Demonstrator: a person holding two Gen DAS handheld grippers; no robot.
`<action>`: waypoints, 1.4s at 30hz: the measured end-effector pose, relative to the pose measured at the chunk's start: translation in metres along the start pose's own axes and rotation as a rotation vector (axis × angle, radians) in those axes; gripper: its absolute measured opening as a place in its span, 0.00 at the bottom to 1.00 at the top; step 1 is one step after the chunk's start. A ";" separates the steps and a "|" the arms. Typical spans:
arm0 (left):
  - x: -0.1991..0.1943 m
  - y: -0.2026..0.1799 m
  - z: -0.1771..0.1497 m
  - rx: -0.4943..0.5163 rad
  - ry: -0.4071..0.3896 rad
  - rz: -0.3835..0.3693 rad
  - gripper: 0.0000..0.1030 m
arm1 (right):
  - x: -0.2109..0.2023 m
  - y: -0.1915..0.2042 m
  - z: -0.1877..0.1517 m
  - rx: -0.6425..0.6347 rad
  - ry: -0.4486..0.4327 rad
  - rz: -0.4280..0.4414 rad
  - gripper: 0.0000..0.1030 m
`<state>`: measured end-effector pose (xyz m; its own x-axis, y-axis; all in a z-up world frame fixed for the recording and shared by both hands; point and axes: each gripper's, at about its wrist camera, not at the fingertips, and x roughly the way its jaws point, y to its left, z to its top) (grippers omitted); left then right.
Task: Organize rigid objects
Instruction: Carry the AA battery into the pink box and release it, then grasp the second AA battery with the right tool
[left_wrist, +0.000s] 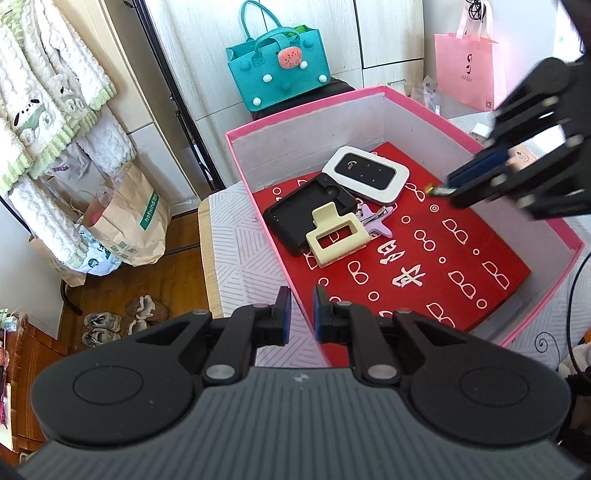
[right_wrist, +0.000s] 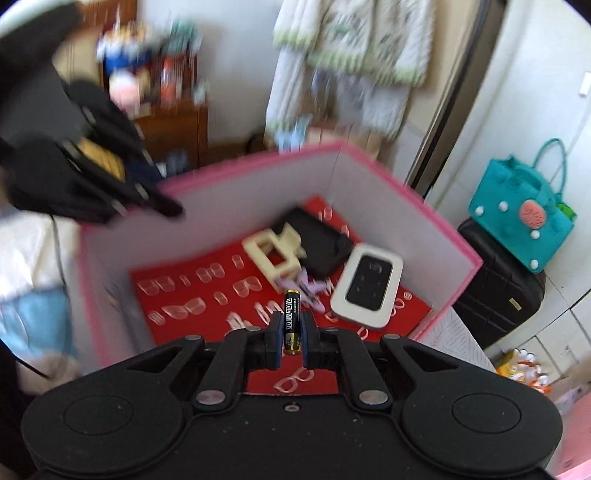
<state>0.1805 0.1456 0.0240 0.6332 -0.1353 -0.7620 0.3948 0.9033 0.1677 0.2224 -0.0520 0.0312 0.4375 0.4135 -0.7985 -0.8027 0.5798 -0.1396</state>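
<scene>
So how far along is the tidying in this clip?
Done: white pocket router, black case, cream hair claw and lilac star clip lie in the pink box. In hand: right gripper holds a black battery above it. Left gripper grips the box's wall. Remaining items aren't visible.

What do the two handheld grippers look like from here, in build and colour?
Both match. The left gripper has a black body with a ribbed grey centre panel, two round black side housings, black linkage arms on silver rivets, and blue pads on its fingers. The right gripper has the same black housings, silver rivets and blue pads. No cables or sleeves are clearly visible.
</scene>
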 end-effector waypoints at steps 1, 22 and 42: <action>0.000 0.000 0.000 0.000 -0.001 -0.002 0.11 | 0.010 -0.001 0.003 -0.021 0.034 -0.014 0.11; -0.002 0.004 -0.001 -0.010 -0.007 -0.019 0.11 | -0.043 -0.044 -0.023 0.188 -0.073 -0.053 0.26; -0.002 -0.003 0.001 0.002 0.000 0.024 0.11 | -0.089 -0.062 -0.174 0.626 0.072 -0.055 0.30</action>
<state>0.1782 0.1426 0.0257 0.6426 -0.1140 -0.7577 0.3811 0.9054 0.1870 0.1625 -0.2467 0.0095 0.4254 0.3359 -0.8403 -0.3809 0.9088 0.1704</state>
